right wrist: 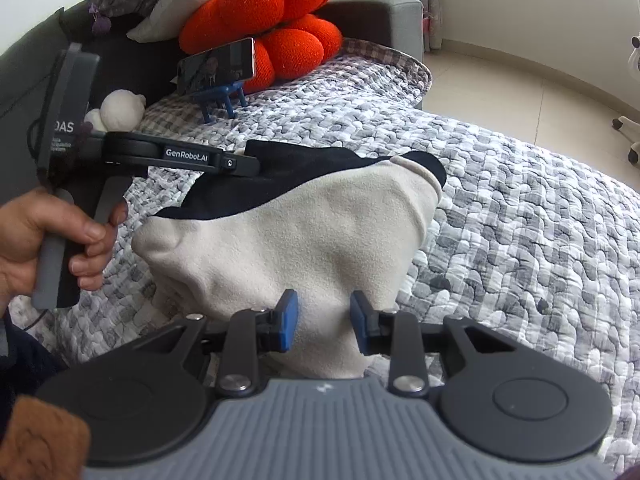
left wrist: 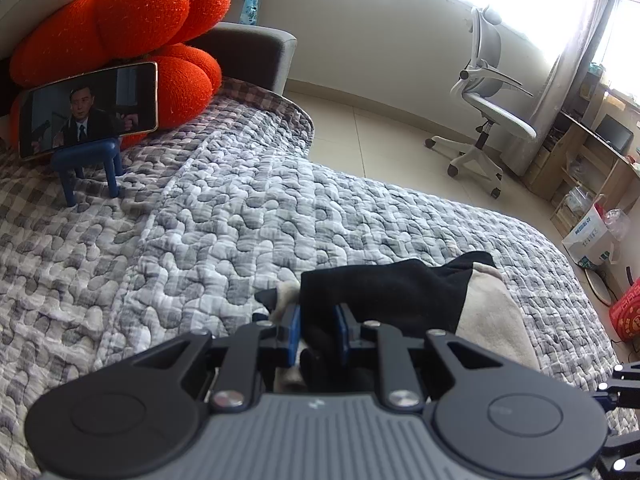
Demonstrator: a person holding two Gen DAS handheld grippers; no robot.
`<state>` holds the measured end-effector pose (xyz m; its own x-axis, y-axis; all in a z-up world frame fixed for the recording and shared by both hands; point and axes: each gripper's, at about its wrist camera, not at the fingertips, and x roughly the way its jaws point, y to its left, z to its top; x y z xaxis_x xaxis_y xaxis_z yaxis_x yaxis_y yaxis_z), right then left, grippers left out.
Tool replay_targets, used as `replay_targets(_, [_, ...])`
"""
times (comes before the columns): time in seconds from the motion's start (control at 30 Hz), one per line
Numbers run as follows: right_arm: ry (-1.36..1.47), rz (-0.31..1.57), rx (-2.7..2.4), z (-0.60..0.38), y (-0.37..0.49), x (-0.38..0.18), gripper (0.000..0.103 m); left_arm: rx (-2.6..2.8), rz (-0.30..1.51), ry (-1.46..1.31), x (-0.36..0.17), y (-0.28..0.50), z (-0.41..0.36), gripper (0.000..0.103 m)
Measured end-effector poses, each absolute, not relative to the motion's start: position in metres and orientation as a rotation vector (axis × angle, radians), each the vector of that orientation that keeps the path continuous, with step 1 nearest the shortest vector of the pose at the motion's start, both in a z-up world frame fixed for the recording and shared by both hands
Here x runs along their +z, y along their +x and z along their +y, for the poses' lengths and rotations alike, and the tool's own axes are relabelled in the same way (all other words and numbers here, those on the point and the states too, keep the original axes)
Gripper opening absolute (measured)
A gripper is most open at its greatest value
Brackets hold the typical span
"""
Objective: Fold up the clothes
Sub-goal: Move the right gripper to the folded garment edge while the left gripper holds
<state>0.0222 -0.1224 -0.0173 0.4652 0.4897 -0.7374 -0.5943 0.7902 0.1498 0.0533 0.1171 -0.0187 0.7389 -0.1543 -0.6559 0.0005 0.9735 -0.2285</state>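
A cream and black garment lies bunched on the grey quilted bed, held up between the two tongs. The left tongs are clenched on the black edge of the garment; from the left wrist view the dark cloth fills the gap between the blue pads, and the cream part trails off to the right. In the right wrist view those same left tongs reach in from the left, gripped by a hand, pinching the black edge at the far side of the bundle. The right tongs stand released, pads apart, with the near cream fold lying between them; whether the pads touch the cloth I cannot tell. Far off at the left of the bed, a phone sits on a small blue stand in front of orange cushions. A white office chair stands on the floor beyond the bed
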Motion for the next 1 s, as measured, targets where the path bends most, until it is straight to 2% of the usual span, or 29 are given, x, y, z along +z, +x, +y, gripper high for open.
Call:
replay_targets(0.33, [-0.137, 0.815, 0.733, -0.12, 0.014, -0.009, 0.036, -0.086, 0.736, -0.214, -0.018, 0.052, 0.116, 0.02])
replay_targets(0.57, [-0.227, 0.859, 0.778, -0.095, 0.008, -0.028, 0.034, -0.084, 0.737, -0.199, -0.017, 0.053, 0.113, 0.02])
replay_targets(0.67, [-0.253, 0.851, 0.769, -0.088, 0.006, -0.027, 0.036, -0.085, 0.737, -0.204, -0.018, 0.052, 0.114, 0.02])
replay_targets(0.87, [-0.179, 0.778, 0.845, -0.092, 0.0, -0.011, 0.034, -0.089, 0.738, -0.205, -0.017, 0.051, 0.115, 0.02])
replay_targets(1.0, [-0.266, 0.808, 0.815, -0.075, 0.0, -0.026, 0.034, -0.092, 0.739, -0.204, -0.017, 0.051, 0.115, 0.02])
